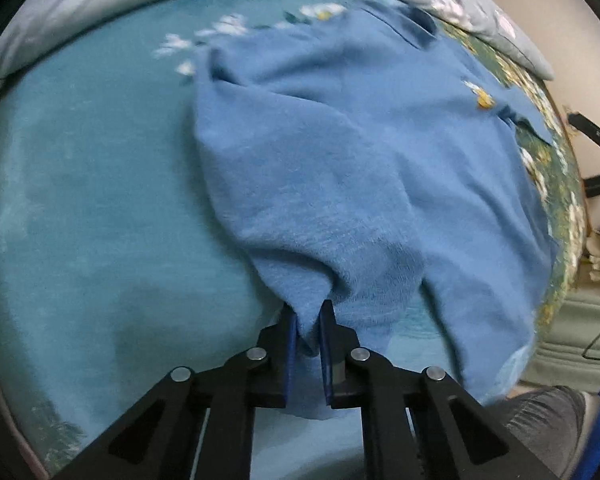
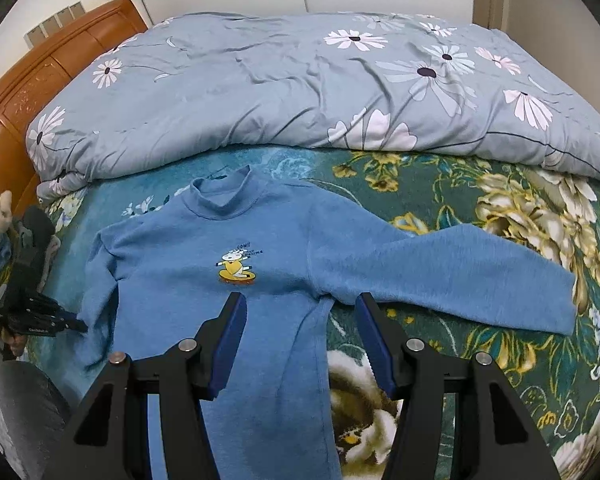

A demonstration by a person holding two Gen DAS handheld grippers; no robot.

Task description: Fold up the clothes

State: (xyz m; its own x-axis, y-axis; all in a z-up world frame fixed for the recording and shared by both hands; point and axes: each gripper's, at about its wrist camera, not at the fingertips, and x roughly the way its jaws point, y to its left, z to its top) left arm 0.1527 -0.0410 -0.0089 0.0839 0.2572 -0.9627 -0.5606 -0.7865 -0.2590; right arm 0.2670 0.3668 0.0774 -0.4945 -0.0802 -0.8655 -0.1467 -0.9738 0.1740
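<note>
- The left gripper [image 1: 309, 322] has its jaws closed down to a narrow slot on a bunched bit of the blue sweater [image 2: 236, 292], at the sleeve on the garment's left side in the right wrist view; the right gripper [image 2: 300, 312] stands wide open and holds nothing, poised over the sweater's side seam just below the armpit
- The sweater lies face up on the bed cover [image 2: 480, 240], collar toward the rolled quilt [image 2: 300, 80] at the far edge, hem running off toward the near edge; the other sleeve [image 2: 460, 276] is spread flat toward the bed's right side
- The step in hand looks like folding the pinched sleeve in across the chest, over the little cartoon print [image 2: 236, 268]
- To do it well, lift the cloth only enough to clear the body, carry it straight across, and lay it down so the fold line runs along the shoulder seam
- The fabric is soft and fleecy (it drapes in heavy folds from the pinch), so a fast pull may drag the whole torso sideways; the open right gripper could press the body down near the seam to anchor it
- Let go only once the sleeve lies flat
</note>
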